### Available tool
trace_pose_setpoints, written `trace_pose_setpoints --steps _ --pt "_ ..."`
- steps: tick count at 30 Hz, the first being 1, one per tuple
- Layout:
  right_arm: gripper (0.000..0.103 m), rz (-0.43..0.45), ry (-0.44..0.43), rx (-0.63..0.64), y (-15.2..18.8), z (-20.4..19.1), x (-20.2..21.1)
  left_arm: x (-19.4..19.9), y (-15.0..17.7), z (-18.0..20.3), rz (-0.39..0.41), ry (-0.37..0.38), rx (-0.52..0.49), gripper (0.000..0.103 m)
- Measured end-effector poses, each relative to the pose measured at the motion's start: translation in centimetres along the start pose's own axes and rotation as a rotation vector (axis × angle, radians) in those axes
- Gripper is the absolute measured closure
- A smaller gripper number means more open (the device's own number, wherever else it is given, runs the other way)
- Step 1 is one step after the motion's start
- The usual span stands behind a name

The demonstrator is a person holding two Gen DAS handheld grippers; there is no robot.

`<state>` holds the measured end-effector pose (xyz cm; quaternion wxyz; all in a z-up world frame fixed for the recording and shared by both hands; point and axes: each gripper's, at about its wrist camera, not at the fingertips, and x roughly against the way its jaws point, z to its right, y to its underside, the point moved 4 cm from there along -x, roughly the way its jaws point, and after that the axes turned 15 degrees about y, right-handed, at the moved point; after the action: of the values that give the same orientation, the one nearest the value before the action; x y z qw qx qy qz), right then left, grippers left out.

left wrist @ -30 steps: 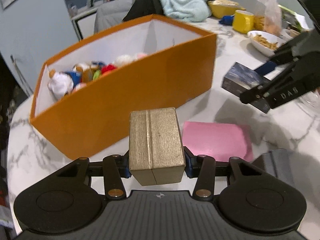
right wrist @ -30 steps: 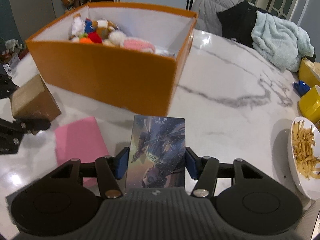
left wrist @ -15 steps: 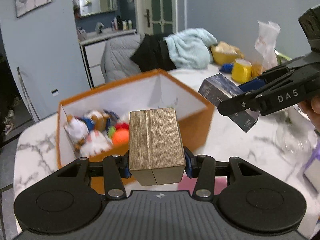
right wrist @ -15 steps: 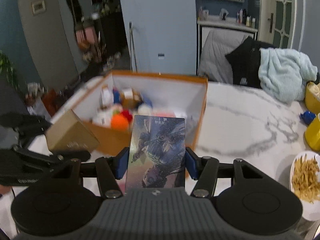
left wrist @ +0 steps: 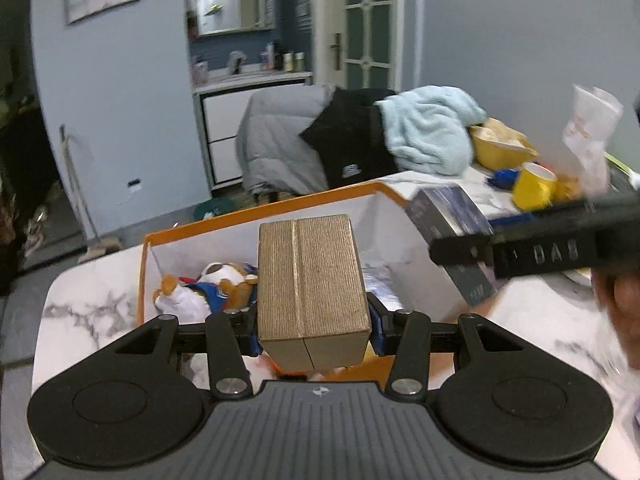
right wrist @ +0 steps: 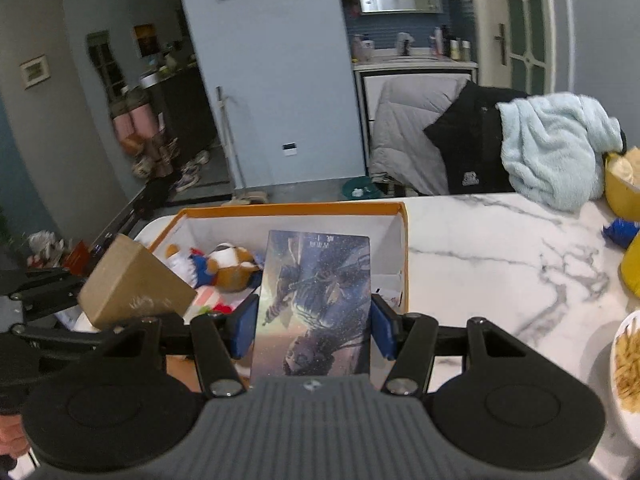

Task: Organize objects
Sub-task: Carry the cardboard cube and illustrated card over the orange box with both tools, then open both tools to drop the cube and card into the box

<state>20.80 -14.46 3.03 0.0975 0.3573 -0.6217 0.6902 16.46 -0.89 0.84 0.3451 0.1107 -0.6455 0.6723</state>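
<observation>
My left gripper (left wrist: 314,330) is shut on a gold-brown ribbed box (left wrist: 310,280), held in the air above the near side of the orange box (left wrist: 248,216). My right gripper (right wrist: 313,322) is shut on a dark blue illustrated box (right wrist: 316,300), also held above the orange box (right wrist: 288,210). Stuffed toys (left wrist: 208,284) lie inside at its left end. In the left wrist view the blue box (left wrist: 448,216) and the right gripper's arm show at the right. In the right wrist view the gold-brown box (right wrist: 132,284) hangs at the left over the orange box's edge.
The marble table (right wrist: 500,248) carries a yellow cup (left wrist: 534,186), a yellow bowl (left wrist: 500,150), a plate of fries (right wrist: 628,360) and a plastic bag (left wrist: 592,128) at the right. A light blue towel (right wrist: 552,144) and jackets hang on chairs behind.
Both grippers rose with their boxes and came forward over the orange box. The pink pad on the table has dropped out of view; more of the room behind shows.
</observation>
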Motion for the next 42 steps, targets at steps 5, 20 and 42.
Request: trace_pose_setpoints --steps 5,20,42 --pt "0.043 -0.033 0.027 -0.024 1.2 -1.0 -3.5 -2.1 0.0 -2.1 -0.007 -0.031 0.049 0.049" --pt "0.043 -0.035 0.11 0.079 2.7 -3.3 -7.1 -5.2 1.8 -4.5 -0.066 -0.044 0.118 0.048" --pt "0.044 -0.033 0.109 0.083 2.5 -2.9 -7.0 -3.7 1.2 -5.5 0.016 -0.095 0.167 0.025"
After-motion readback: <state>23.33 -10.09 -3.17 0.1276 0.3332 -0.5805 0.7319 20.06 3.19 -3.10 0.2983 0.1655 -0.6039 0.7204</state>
